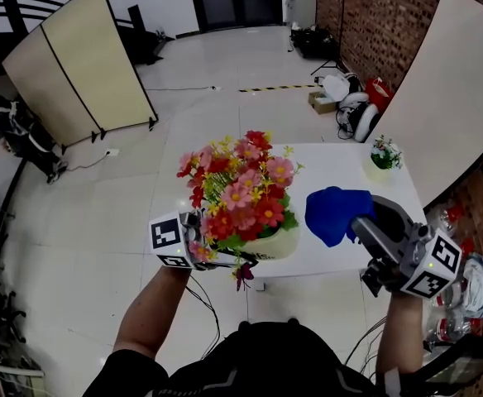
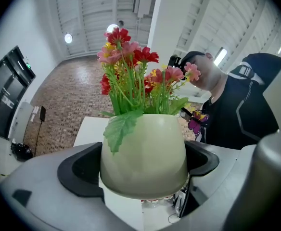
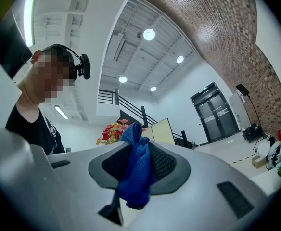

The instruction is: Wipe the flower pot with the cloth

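Left gripper point(image 1: 198, 251) clamps cream flower pot point(image 2: 143, 154) (red and pink blooms point(image 1: 240, 180)). Right gripper point(image 1: 358, 228) pinches blue cloth point(image 1: 334, 212) beside it.

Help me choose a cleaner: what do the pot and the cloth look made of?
Pot: pale cream, smooth with a soft even sheen, so probably glazed ceramic, possibly plastic. Cloth: blue, with a fuzzy nap and limp folds, likely microfibre.
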Motion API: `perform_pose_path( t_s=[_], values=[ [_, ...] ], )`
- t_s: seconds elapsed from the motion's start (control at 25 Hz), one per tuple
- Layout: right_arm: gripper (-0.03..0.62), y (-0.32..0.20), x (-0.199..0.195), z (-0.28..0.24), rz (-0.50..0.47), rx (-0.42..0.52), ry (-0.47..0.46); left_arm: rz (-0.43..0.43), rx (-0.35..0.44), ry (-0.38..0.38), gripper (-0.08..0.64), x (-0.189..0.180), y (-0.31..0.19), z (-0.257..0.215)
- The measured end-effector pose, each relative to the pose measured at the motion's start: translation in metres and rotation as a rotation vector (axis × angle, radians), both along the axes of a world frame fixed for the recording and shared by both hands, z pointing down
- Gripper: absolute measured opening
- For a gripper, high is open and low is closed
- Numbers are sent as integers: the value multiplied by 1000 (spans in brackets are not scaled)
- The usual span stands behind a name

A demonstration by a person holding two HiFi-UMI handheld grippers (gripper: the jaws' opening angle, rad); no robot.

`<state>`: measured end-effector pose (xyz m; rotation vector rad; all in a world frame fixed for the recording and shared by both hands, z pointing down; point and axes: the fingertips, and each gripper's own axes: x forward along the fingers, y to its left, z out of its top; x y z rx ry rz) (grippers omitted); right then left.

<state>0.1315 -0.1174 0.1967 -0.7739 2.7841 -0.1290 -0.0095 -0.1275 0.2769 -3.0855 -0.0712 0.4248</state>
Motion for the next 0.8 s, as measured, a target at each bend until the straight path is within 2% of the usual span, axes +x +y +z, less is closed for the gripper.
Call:
perform_pose_path(
  t_s=[0.16,0.36,0.44,0.56,0.8],
  values=[
    [97,1,-4,-3,-13,0,7,-17,1,-8,522,-1,0,0],
    [97,4,-1,1,-35,1,-24,-93,-4,-26,522,0,-8,10],
    [97,4,-3,4,-17,-4,-1,-109,-9,-37,522,-1,-6,12],
    [97,6,-7,10,2,-4,34,-124,-11,-57,522,-2,-2,18],
    [97,2,-8,16,-7,-19,32,-131,-20,-49,522,-3,-2,18]
  ],
)
